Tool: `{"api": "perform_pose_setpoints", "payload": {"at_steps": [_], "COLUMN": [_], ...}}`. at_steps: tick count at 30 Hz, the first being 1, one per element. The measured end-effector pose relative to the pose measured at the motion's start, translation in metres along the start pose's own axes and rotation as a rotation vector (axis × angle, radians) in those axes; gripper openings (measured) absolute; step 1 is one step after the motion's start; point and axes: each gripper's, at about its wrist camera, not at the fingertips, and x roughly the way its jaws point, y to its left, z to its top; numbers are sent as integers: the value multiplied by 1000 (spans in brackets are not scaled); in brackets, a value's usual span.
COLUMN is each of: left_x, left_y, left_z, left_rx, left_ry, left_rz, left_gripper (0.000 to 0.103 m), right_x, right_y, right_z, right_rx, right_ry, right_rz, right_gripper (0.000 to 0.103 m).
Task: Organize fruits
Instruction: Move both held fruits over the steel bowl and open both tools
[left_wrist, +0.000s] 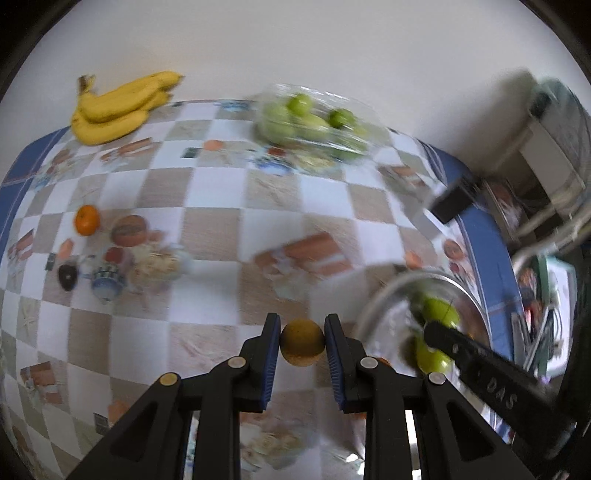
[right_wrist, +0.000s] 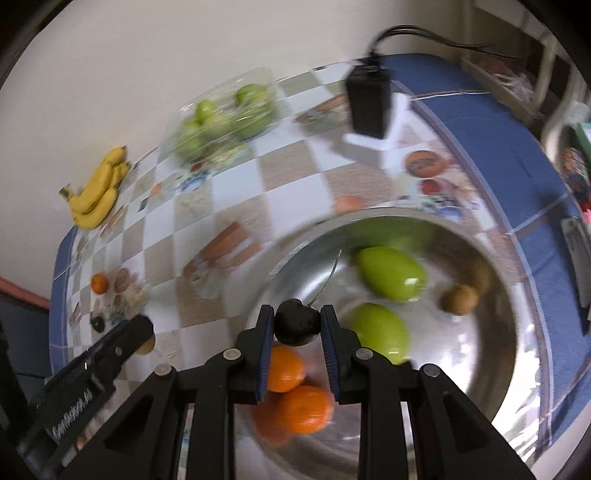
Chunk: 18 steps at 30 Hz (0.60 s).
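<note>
My left gripper (left_wrist: 302, 338) is shut on a brown kiwi (left_wrist: 302, 343), held above the checkered tablecloth just left of the steel bowl (left_wrist: 373, 310). My right gripper (right_wrist: 297, 325) is shut on a dark avocado (right_wrist: 297, 322) over the steel bowl (right_wrist: 517, 295). The bowl holds two green mangoes (right_wrist: 391, 273), oranges (right_wrist: 303, 408) and a kiwi (right_wrist: 460, 300). A loose orange (left_wrist: 87, 220) and a dark avocado (left_wrist: 68, 275) lie at the table's left. The left gripper also shows in the right wrist view (right_wrist: 142, 338).
A banana bunch (left_wrist: 118, 107) lies at the far left by the wall. A clear plastic tray of green fruit (left_wrist: 310, 120) sits at the back. A black box on a white stand (right_wrist: 369, 103) stands behind the bowl. The table's blue edge (right_wrist: 535, 192) runs right.
</note>
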Motion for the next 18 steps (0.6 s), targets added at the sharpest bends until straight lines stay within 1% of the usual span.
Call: {"api": "perform_pose_setpoints", "payload": {"at_steps": [6,9,12,18], "left_x": [5,10,17,27], "left_y": [-45,-62,-70,-79], "left_z": [-15,-19,-18,-13], "left_rx": [107,156,169,186], "left_ry": [23,26,33,3], "left_rz": [-47,-43,-54,-62], "left_gripper": [27,27,27,27], "right_x": [-14,-20,-21,-9], "right_y": [-32,-46,-59,-74], "right_z": [0,0,-1,-1], "right_rx": [59,82,106,129], "right_ry": [-27,-34,-33,9], "right_rz": [-33,-49,-72,-116], "right_gripper": [26,26,26,26]}}
